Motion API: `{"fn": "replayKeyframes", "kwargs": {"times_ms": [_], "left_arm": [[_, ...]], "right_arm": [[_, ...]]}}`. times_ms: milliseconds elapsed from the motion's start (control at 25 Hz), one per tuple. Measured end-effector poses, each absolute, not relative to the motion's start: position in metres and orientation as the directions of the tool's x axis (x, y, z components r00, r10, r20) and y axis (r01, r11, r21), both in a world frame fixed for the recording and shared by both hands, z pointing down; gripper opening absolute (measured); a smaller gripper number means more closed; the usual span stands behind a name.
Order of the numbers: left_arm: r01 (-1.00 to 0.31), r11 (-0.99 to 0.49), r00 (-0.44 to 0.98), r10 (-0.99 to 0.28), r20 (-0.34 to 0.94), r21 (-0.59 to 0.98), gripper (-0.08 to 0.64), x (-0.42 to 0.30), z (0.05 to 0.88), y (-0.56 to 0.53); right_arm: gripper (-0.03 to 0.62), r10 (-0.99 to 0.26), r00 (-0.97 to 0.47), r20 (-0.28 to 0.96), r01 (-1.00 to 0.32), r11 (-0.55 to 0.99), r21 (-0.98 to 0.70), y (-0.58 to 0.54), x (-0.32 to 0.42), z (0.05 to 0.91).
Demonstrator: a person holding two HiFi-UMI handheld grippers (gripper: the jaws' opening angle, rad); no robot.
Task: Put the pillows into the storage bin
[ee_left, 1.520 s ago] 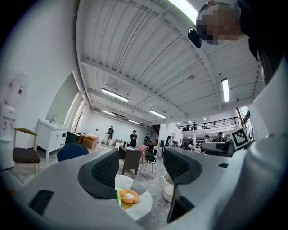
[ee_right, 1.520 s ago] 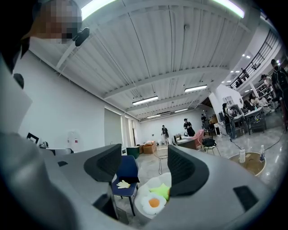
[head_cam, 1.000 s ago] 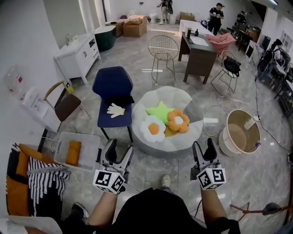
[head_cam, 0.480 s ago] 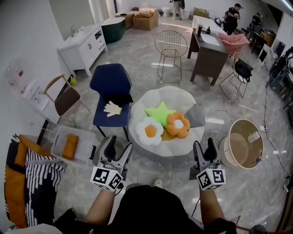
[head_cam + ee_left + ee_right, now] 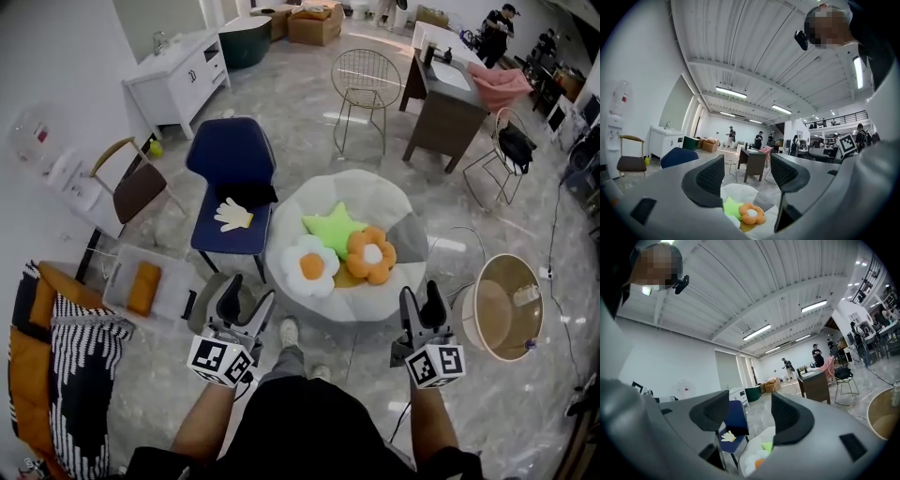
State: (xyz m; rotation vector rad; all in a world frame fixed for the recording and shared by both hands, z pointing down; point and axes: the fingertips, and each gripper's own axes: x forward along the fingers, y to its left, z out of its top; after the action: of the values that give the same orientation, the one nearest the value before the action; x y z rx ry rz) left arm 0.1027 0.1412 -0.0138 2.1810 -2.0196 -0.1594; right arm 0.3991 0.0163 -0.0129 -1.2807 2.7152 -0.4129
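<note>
Three pillows lie on a white round beanbag seat (image 5: 375, 197): a green star (image 5: 335, 228), a white flower (image 5: 310, 265) and an orange flower (image 5: 372, 255). The clear storage bin (image 5: 185, 282) stands on the floor to the left with an orange pillow (image 5: 142, 287) inside. My left gripper (image 5: 247, 298) is open and empty, short of the seat's near left edge. My right gripper (image 5: 422, 298) is also empty, its jaws closing slightly, near the seat's right edge. The left gripper (image 5: 747, 176) frames the orange flower (image 5: 751, 213) and green star (image 5: 731, 206). The right gripper (image 5: 749, 416) holds nothing.
A blue chair (image 5: 230, 169) with a white glove (image 5: 232, 215) stands between bin and seat. A round tan basket (image 5: 511, 305) is on the floor at right. A striped and orange blanket (image 5: 66, 361) lies at the left. A wire chair (image 5: 361, 80), a desk (image 5: 450, 103) and people are farther back.
The person has walked forward, so the seat and pillows sit closer below the grippers. A foot now shows between the arms. Both grippers keep their place in front of the body.
</note>
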Motion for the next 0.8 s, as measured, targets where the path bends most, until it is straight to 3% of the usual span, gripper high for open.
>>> {"fn": "replayKeyframes", "kwargs": {"times_ms": [360,800], "left_arm": [[-0.965,-0.127,0.141,-0.989,0.043,0.229,0.318,0.064,0.003,0.064],[-0.945,-0.194,0.249,-0.949,0.192,0.263,0.318,0.025,0.067,-0.007]], "right_arm": [[0.291,-0.768,-0.639,0.057,-0.750,0.604,-0.271,-0.035,0.351,-0.006],[0.285,-0.759,-0.631,0.157,-0.765,0.576,-0.289,-0.101,0.281,0.043]]}}
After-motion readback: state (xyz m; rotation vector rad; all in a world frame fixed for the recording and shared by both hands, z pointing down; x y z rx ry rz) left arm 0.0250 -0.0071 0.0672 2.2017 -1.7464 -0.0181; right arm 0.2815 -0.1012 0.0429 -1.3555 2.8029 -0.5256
